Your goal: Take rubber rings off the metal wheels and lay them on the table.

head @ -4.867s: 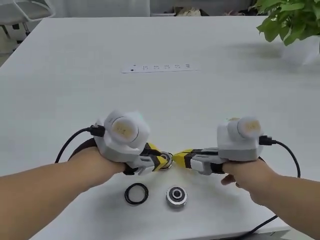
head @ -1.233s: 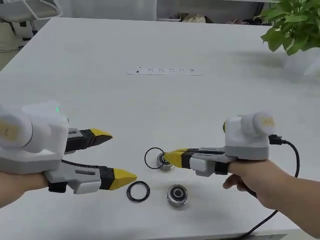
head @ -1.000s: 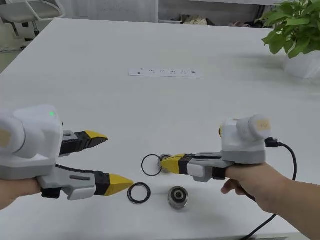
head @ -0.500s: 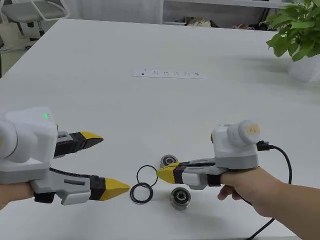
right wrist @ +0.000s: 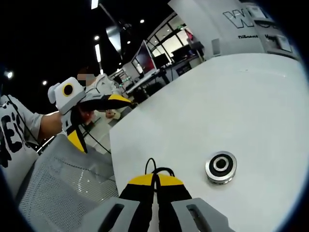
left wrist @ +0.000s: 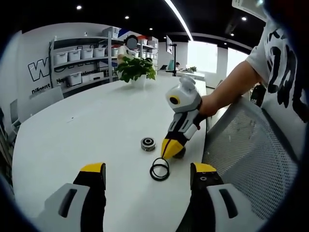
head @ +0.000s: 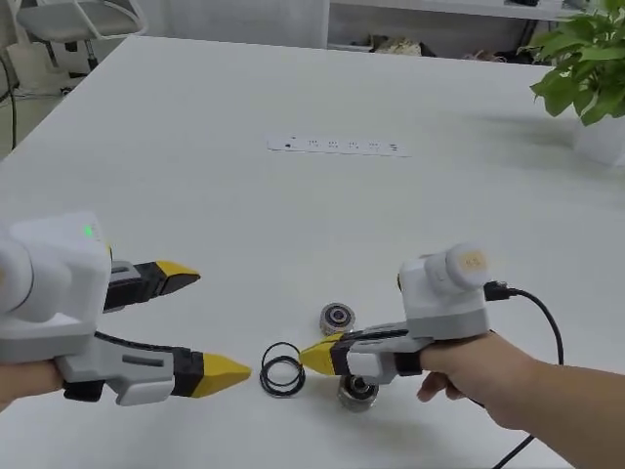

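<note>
My right gripper [head: 309,357] is shut on a thin black rubber ring [right wrist: 153,166], low over the white table [head: 312,215]. That ring overlaps a second ring [head: 281,371] lying flat; both rings [left wrist: 160,169] sit just ahead of the right gripper [left wrist: 167,147]. A bare metal wheel [head: 337,316] rests on the table beyond the tips, the same wheel [right wrist: 221,166] to the right of the shut jaws. Another wheel [head: 358,391] lies partly under the right gripper. My left gripper [head: 220,323] stands open to the left of the rings, holding nothing.
A strip of sockets [head: 337,147] is set into the table farther back. A potted plant [head: 586,59] stands at the far right, a chair [head: 73,20] beyond the far left corner. The right gripper's black cable [head: 547,332] trails toward the near edge.
The right gripper has drawn the ring away from the wheel and lowered it onto the ring on the table. The left gripper has let go, opened and backed off to the left.
</note>
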Tool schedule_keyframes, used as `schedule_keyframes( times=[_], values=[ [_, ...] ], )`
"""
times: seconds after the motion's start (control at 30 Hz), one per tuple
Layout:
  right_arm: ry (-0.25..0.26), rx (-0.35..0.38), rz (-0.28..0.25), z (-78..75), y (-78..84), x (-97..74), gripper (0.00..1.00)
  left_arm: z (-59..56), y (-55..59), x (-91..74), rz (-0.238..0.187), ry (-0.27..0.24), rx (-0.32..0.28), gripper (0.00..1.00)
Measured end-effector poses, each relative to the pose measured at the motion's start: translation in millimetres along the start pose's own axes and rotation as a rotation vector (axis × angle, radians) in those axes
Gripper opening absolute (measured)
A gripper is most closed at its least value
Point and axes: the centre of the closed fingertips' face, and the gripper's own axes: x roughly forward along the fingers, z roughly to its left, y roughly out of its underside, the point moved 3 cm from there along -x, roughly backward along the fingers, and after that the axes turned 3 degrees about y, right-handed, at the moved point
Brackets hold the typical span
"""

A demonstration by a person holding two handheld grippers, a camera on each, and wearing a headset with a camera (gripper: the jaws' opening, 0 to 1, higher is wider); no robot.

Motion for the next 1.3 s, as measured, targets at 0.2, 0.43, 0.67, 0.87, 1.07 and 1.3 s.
schedule_keyframes(
  times=[0.2,0.43,0.67,0.87,1.07,1.3],
  values=[
    [0.008,0.006,0.019,-3.0,3.6,3.0,0.00,0.0,0.4,-0.6,0.001,-0.003,-0.002,0.69],
    [0.010,0.012,0.029,-4.3,6.4,4.6,0.00,-1.1,1.7,-0.2,0.006,-0.002,-0.004,0.69],
    [0.017,0.004,0.036,-5.4,7.8,6.9,0.00,-0.8,3.5,-0.6,0.014,-0.005,-0.006,0.69],
    [0.026,0.000,0.037,-7.1,8.3,6.3,0.00,-1.2,3.9,-0.4,0.018,-0.004,-0.006,0.69],
    [0.035,-0.008,0.044,-9.5,10.6,5.4,0.01,-2.8,3.2,2.0,0.020,0.002,-0.004,0.69],
    [0.036,-0.013,0.039,-9.3,9.6,4.3,0.06,-3.8,3.0,3.5,0.025,0.009,-0.001,0.69]
  ],
)
